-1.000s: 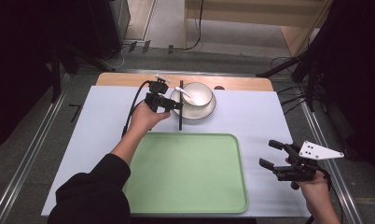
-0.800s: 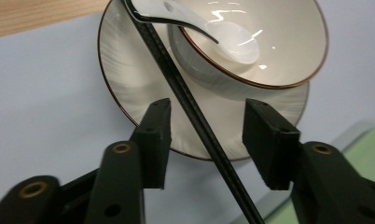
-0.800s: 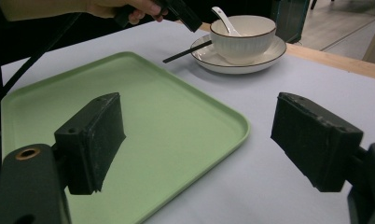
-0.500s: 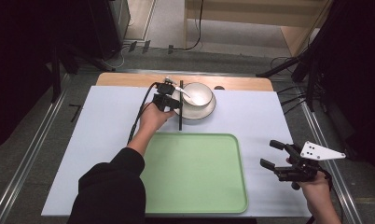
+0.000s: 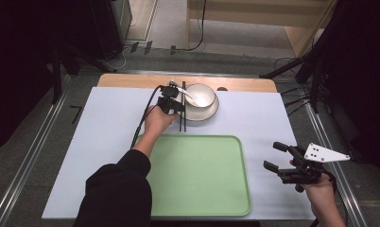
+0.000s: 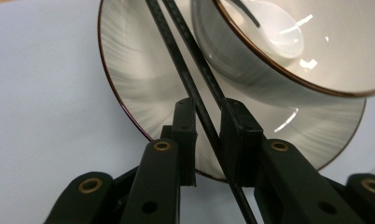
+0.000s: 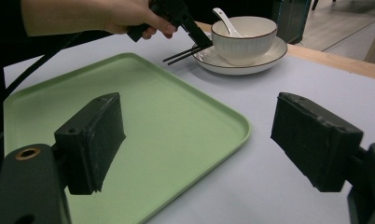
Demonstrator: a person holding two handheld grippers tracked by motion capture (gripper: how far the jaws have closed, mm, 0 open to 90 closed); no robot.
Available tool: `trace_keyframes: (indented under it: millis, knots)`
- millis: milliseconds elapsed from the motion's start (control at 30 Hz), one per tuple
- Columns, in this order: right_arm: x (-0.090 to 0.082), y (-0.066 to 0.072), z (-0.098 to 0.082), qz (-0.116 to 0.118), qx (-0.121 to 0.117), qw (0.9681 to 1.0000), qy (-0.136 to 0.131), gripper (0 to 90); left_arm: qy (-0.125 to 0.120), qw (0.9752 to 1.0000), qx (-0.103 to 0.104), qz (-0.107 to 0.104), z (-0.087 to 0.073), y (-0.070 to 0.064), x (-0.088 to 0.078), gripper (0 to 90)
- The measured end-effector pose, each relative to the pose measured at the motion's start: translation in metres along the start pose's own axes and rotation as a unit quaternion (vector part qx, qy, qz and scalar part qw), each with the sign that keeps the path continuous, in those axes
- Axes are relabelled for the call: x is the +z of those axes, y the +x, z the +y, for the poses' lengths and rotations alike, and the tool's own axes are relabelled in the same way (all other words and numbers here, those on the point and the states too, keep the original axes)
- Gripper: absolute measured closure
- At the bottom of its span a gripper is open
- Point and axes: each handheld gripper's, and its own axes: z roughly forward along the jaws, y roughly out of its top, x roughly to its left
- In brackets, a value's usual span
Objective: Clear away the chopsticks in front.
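A pair of black chopsticks (image 5: pixel 182 120) (image 6: pixel 182 73) rests on the left rim of a white plate (image 5: pixel 213 109) (image 6: pixel 129 93) at the far middle of the table. On the plate stands a white bowl (image 5: pixel 200 94) (image 6: pixel 279 74) holding a white spoon (image 7: pixel 221 17). My left gripper (image 5: pixel 178 107) (image 6: pixel 208 122) reaches down at that rim. Its jaws have just been closing, and the pads now press the chopsticks from both sides. My right gripper (image 5: pixel 272 156) (image 7: pixel 199 140) hangs open and empty over the table's near right.
A light green tray (image 5: pixel 197 179) (image 7: pixel 129 140) lies in the near middle of the white mat, between my two hands. Bare wooden tabletop (image 5: pixel 131 80) runs along the far edge. The left gripper's cable (image 5: pixel 143 118) trails along my left forearm.
My left hand has dropped a little toward the plate's rim, and its gripper has closed around the chopsticks. My right hand has stayed where it was.
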Motion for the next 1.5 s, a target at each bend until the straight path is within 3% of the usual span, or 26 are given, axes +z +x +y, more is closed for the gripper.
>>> trace_keyframes:
  millis: [67, 233, 367, 667, 767, 800, 933, 967, 1067, 1167, 1200, 1233, 1333, 1467, 1500]
  knots:
    - [0.0, 0.0, 0.0, 0.0, -0.001, 1.0, -0.001, 17.4, -0.011, 0.9993, -0.036, -0.007, 0.002, 0.004, 0.002, 77.8]
    - [-0.001, 0.0, 0.0, 0.001, 0.002, 1.0, -0.001, 17.4, -0.017, 0.9987, -0.049, 0.004, 0.003, 0.005, 0.006, 78.2]
    - [-0.001, 0.0, 0.0, 0.001, 0.0, 1.0, 0.0, 17.4, -0.01, 0.997, -0.075, 0.015, 0.003, 0.008, 0.008, 84.0]
    - [0.0, -0.001, 0.0, 0.002, 0.0, 1.0, -0.001, 17.4, -0.02, 0.9955, -0.091, 0.018, 0.005, 0.01, 0.002, 85.5]
    - [-0.001, -0.001, -0.001, 0.0, 0.0, 1.0, -0.003, 17.4, -0.036, 0.9956, -0.085, 0.017, 0.007, 0.016, -0.01, 85.5]
    - [-0.001, -0.002, -0.001, 0.0, 0.0, 1.0, -0.001, 17.4, -0.041, 0.9946, -0.094, 0.016, 0.009, 0.022, -0.019, 85.5]
    - [-0.001, -0.002, -0.001, -0.001, 0.0, 1.0, 0.001, 17.4, -0.032, 0.9943, -0.099, 0.024, 0.008, 0.043, -0.042, 85.5]
    - [-0.001, -0.002, -0.001, 0.0, 0.0, 1.0, 0.002, 17.4, -0.032, 0.9943, -0.099, 0.024, 0.008, 0.043, -0.042, 85.5]
    - [0.0, -0.001, -0.001, 0.0, -0.001, 1.0, 0.003, 17.4, -0.026, 0.9949, -0.095, 0.023, 0.002, 0.059, -0.068, 85.6]
    - [0.001, 0.0, -0.001, -0.001, -0.003, 1.0, 0.005, 17.4, -0.028, 0.9953, -0.091, 0.02, -0.003, 0.065, -0.081, 85.5]
    - [0.002, 0.0, -0.001, -0.001, -0.003, 1.0, 0.005, 17.4, -0.026, 0.9956, -0.089, 0.01, -0.01, 0.069, -0.091, 85.5]
    - [0.002, 0.0, -0.001, -0.001, -0.003, 1.0, 0.005, 17.4, -0.026, 0.9956, -0.089, 0.01, -0.01, 0.069, -0.091, 85.5]
    - [0.004, 0.0, 0.0, 0.0, -0.005, 0.9999, 0.01, 17.4, -0.022, 0.9963, -0.083, -0.003, -0.031, 0.075, -0.108, 85.5]
    - [0.005, 0.001, 0.0, 0.0, -0.006, 0.9999, 0.012, 17.4, -0.026, 0.9967, -0.077, -0.003, -0.05, 0.075, -0.119, 85.5]
    - [0.005, 0.001, 0.0, 0.0, -0.006, 0.9999, 0.012, 17.4, -0.031, 0.9967, -0.074, -0.009, -0.063, 0.075, -0.126, 85.5]
